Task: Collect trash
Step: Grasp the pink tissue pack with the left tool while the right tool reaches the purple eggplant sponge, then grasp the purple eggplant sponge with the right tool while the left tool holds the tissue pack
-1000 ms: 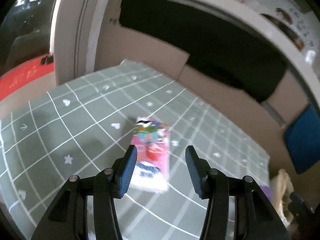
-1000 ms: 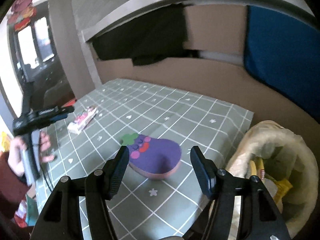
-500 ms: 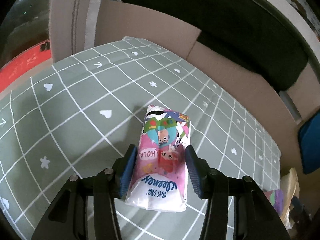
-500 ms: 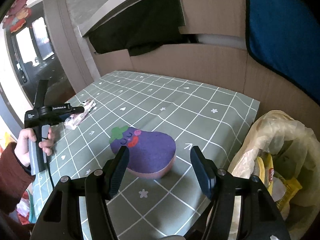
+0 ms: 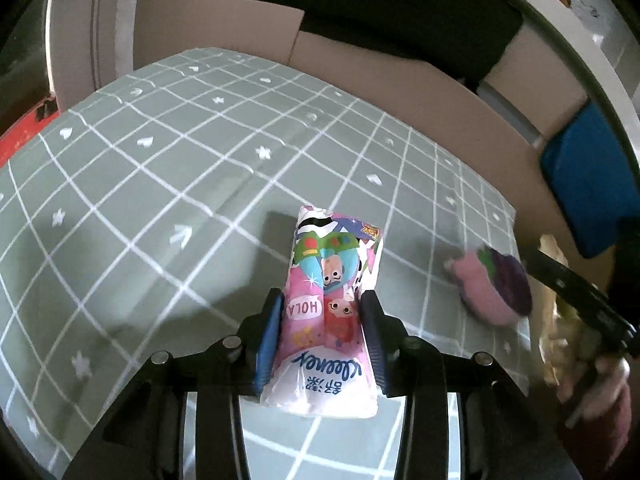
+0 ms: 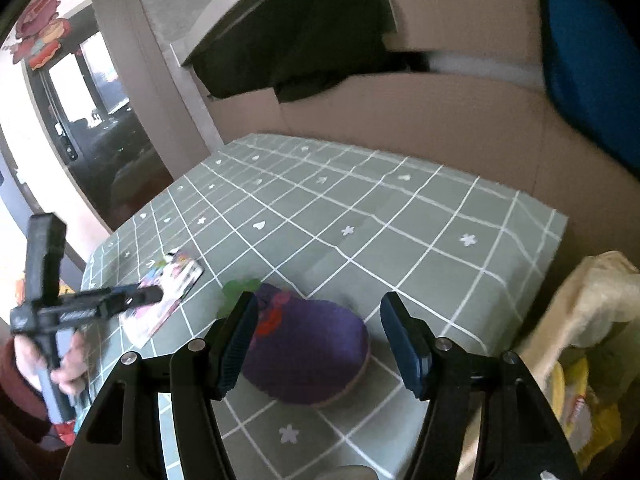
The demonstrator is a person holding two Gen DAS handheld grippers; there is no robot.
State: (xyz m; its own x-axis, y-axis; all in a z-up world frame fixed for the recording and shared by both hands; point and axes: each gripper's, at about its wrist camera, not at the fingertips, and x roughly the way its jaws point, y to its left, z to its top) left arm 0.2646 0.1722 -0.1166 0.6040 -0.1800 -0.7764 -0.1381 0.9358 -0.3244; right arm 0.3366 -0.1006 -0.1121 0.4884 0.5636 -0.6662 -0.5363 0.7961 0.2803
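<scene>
A pink Kleenex tissue pack [image 5: 332, 280] with cartoon print lies lengthwise between the fingers of my left gripper [image 5: 321, 320]. The jaws are closing and both blue pads touch the pack's sides. The right wrist view shows the same pack [image 6: 178, 276] under the left gripper [image 6: 148, 295], which a hand holds. My right gripper [image 6: 320, 336] hangs open just above a purple eggplant-shaped pad [image 6: 308, 352], its fingers either side of the pad and apart from it. The eggplant pad [image 5: 496, 288] also shows in the left wrist view, at the right.
A green grid-pattern tablecloth [image 6: 400, 220] covers the table. A pale trash bag [image 6: 588, 312] with yellow wrappers inside hangs off the table's right edge. Cardboard panels [image 6: 440, 120] and a blue cushion [image 6: 592, 60] stand behind the table.
My left gripper moved onto the tissue pack and its jaws narrowed around it. My right gripper came down closer over the eggplant pad, still wide apart.
</scene>
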